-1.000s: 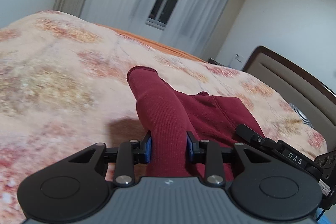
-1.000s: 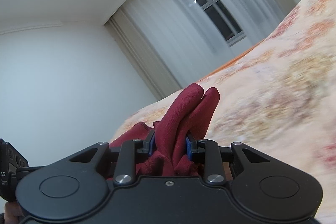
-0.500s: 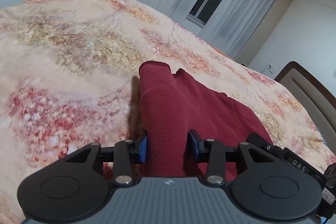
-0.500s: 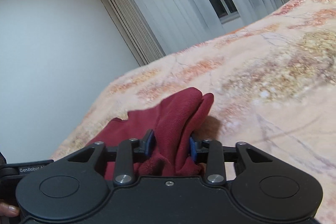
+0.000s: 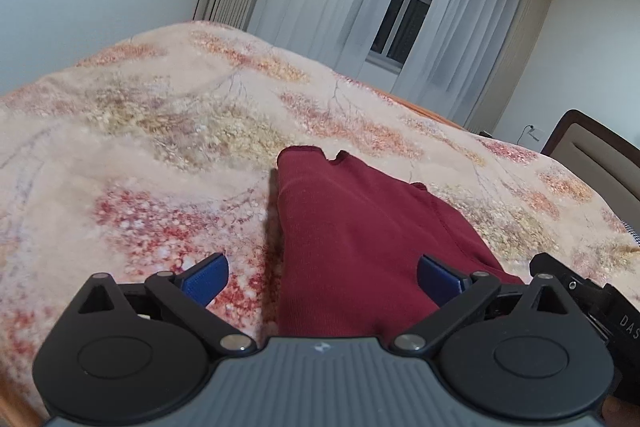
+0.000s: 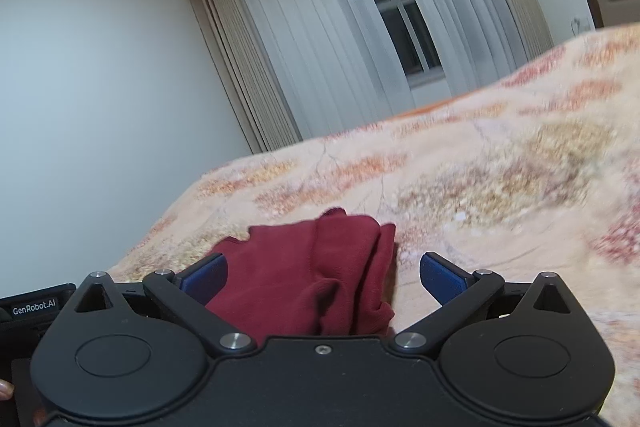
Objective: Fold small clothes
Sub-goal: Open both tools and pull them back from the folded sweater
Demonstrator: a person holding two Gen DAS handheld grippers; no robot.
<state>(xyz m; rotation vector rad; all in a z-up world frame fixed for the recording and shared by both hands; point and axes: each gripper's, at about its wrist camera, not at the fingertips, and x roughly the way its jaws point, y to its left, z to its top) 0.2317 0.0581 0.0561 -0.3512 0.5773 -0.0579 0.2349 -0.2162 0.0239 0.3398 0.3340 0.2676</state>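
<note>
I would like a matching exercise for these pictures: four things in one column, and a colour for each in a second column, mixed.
Things:
1. garment
2. gripper pads
3. bedspread
4. curtains

Colours:
a. white, sheer
b. dark red
c. beige with a red and yellow floral print
d. blue

Pairs: 1-b, 2-d, 3-c, 4-a

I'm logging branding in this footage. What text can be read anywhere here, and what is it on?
"GenRobot.AI": white print on the black gripper body at the right wrist view's left edge.
"DAS": white letters, cut off by the frame, on the black gripper body at the left wrist view's right edge.
Nothing else is readable.
</note>
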